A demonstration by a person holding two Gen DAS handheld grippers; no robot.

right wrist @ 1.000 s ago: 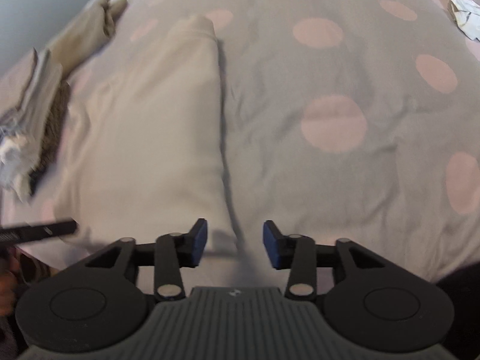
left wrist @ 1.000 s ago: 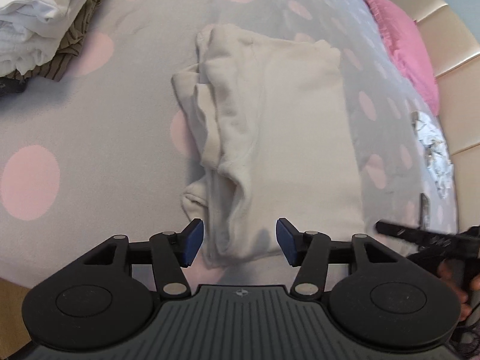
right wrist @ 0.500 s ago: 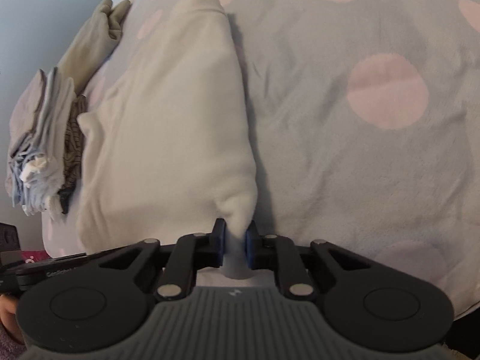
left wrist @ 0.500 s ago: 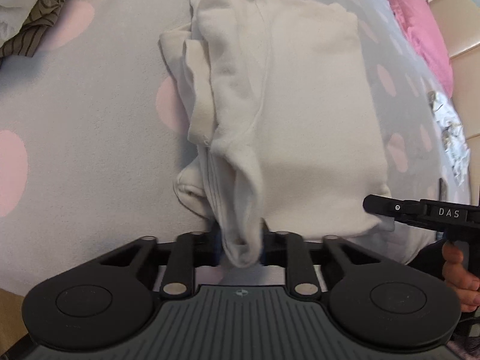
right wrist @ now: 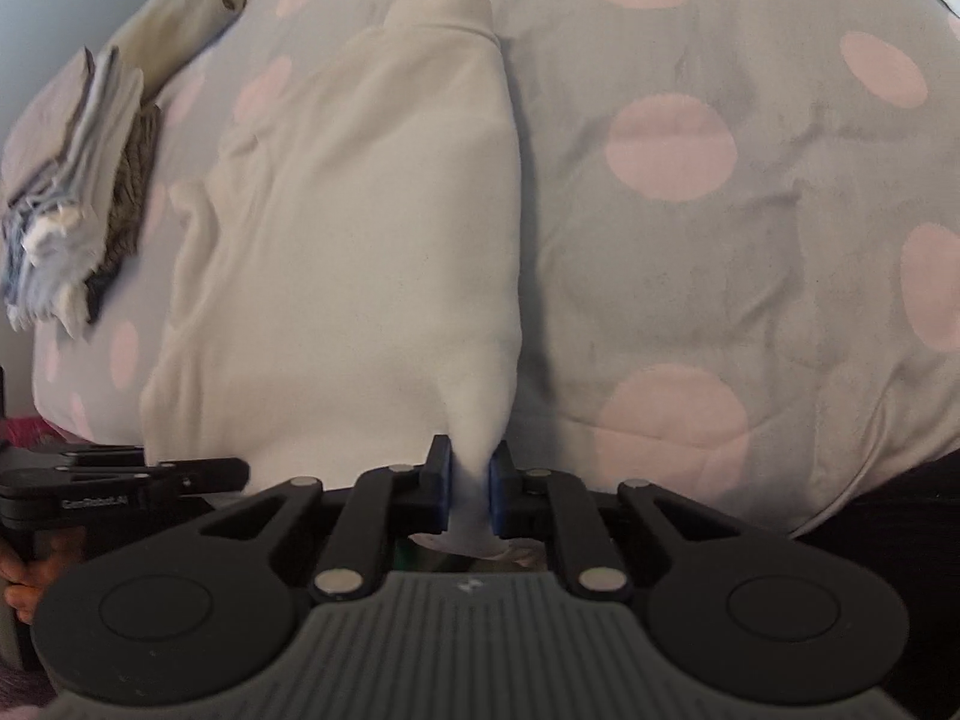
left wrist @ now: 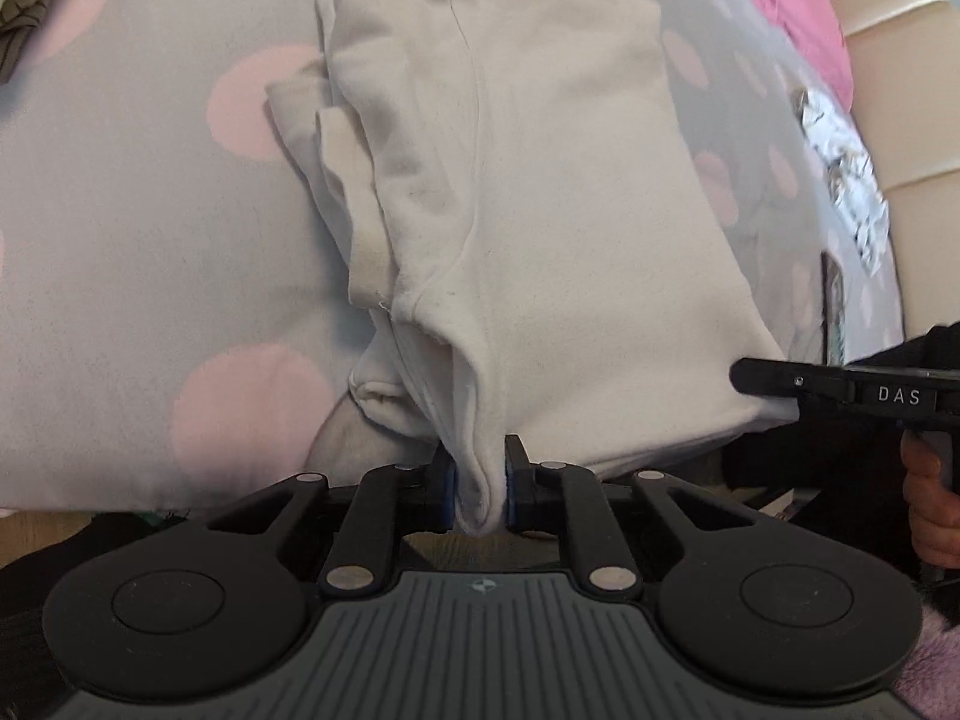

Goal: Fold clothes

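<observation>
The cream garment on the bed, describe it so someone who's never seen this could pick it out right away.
On the grey bedspread with pink dots, the cream garment lies partly folded in the middle. Its near edge is pinched by the left tongs and the right tongs. Unlike the stack of folded clothes beside it, it is one plain, pale piece.

The cream sweatshirt looks like soft, matt fleece; the polka-dot bedspread seems plush (slightly blurred). Both gripper bodies are matt black plastic.
</observation>
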